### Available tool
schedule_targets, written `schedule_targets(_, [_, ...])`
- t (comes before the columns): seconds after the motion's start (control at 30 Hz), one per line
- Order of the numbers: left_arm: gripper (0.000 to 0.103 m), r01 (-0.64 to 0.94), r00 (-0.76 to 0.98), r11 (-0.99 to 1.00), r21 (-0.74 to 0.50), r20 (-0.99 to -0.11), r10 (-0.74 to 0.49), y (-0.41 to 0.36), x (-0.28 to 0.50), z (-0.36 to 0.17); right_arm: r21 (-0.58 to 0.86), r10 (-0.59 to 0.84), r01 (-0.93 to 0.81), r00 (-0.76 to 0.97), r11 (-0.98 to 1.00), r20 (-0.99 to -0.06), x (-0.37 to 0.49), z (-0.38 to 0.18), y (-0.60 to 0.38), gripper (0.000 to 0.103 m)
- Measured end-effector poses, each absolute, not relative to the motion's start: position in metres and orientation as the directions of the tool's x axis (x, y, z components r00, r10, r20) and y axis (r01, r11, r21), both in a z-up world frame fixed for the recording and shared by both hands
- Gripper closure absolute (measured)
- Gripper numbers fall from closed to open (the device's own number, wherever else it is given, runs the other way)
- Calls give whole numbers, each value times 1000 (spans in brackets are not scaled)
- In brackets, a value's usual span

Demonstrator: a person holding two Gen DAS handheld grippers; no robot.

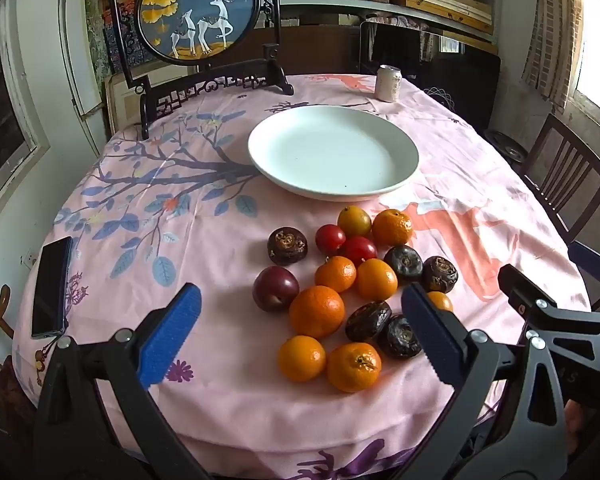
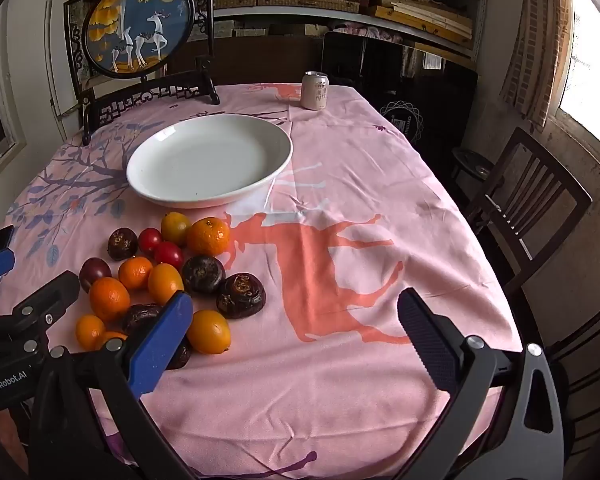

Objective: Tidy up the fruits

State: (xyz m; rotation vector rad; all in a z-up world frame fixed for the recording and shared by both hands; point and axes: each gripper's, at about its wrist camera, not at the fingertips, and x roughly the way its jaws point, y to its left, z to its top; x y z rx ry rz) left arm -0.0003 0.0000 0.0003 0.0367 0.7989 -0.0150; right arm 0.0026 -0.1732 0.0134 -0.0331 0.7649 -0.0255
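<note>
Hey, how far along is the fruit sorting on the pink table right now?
Nothing looks done yet: the white plate holds no fruit. Nothing is in hand either; the left gripper and right gripper are both open. Everything remains: the whole fruit pile of oranges, plums and dark fruits lies on the tablecloth in front of the plate.

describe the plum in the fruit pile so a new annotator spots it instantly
Start at the white plate on the pink tablecloth; the fruit pile lies just in front. The plum sits on the pile's left edge, beside the largest orange: smooth, dark purple-red, bigger than the cherry tomatoes.
</note>
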Motion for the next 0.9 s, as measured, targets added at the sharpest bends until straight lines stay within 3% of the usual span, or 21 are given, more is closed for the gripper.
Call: schedule_targets(0.9, [2,27,691,999,29,-723,3,0,0,0,-39,-35,11,723,999,-690,2,16,-171,1])
